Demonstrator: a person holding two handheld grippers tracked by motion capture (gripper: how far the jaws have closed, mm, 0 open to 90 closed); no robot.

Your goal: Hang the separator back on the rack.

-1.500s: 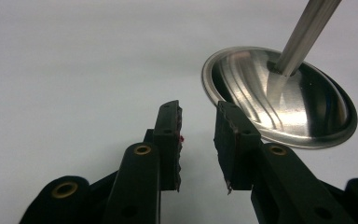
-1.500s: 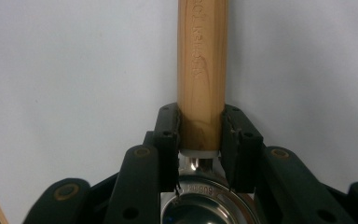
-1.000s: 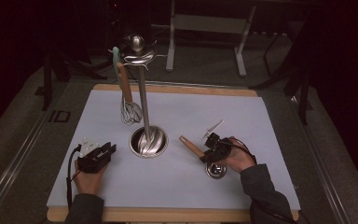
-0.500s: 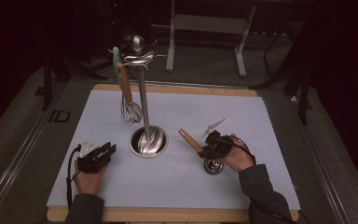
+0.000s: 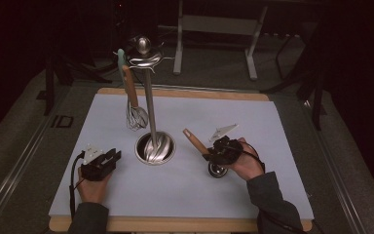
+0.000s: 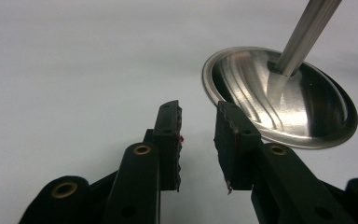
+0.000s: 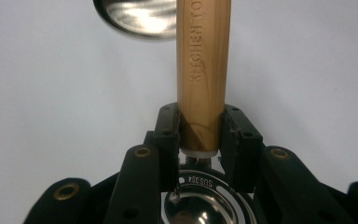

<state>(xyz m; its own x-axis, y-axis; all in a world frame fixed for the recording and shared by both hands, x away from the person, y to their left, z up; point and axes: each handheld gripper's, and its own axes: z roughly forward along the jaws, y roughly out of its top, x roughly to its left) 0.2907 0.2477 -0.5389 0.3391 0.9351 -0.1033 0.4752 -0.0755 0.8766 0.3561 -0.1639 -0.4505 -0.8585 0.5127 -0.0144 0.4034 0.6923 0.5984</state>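
Jaws clamped on wooden-handled ladle (image 7: 201,88), steel stand (image 5: 155,147) and whisk (image 5: 135,116) near.

Dim lab (paper-covered table (image 5: 272,122), metal frames (image 5: 214,24))

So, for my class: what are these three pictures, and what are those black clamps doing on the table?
A person sits at a table with a hand-held gripper in each hand. One picture looks down from above; the other two come from cameras riding on the grippers. On the table stands a metal utensil stand with a whisk hanging from it. The right hand-held gripper clamps the wooden handle of a metal utensil. The left hand-held gripper rests open, holding nothing, near the stand's base.
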